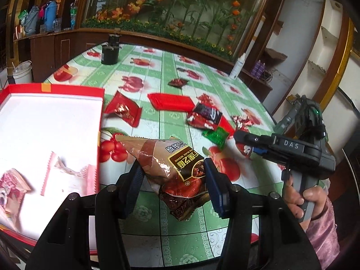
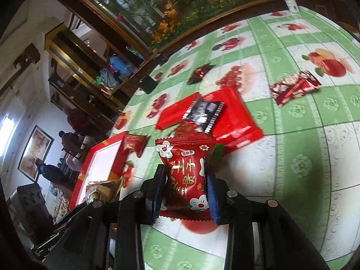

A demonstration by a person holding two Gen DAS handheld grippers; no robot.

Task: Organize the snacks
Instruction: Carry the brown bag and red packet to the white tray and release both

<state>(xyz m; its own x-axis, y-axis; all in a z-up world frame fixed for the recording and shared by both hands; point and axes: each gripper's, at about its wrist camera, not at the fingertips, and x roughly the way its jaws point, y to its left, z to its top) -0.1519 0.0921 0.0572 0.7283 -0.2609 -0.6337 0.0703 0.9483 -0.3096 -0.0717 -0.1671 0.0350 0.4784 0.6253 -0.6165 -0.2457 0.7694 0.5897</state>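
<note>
Left hand-held gripper [image 1: 173,175] clenched on a brown crinkled foil snack packet with a black-and-gold label [image 1: 171,164], packet lifted clear of the desk [image 1: 157,72], its pointed end aimed toward the wide red-rimmed cardboard box lid with a white floor [image 1: 45,121], just to the left; right hand-held gripper [image 2: 184,184] grasping a red plastic candy packet printed with white flowers [image 2: 184,168] across its middle, pads pressing both sides, packet upright above the green-and-white fruit-print cloth; judged step: carrying both packets to the box; to do it well, bring each packet fully over the near rim before loosening, set it low and flat on bare white floor rather than dropping, keep the two hands staggered so they do not meet over the box, left first since it is nearer; the brown packet is gripped near one end and its free end hangs, so keep it high enough to clear the rim; box holds a pinkish packet [image 1: 13,186] in the near corner and a pale pink zigzag-edged wrapper [image 1: 67,173] beside it, most of the floor bare; loose on the desk: a flat red pouch [image 1: 172,101], a small red candy [image 1: 123,110] just beside the box, a black-and-red packet [image 1: 205,114], a green wrapper [image 1: 214,136], a dark small packet [image 1: 177,82] farther off.
</note>
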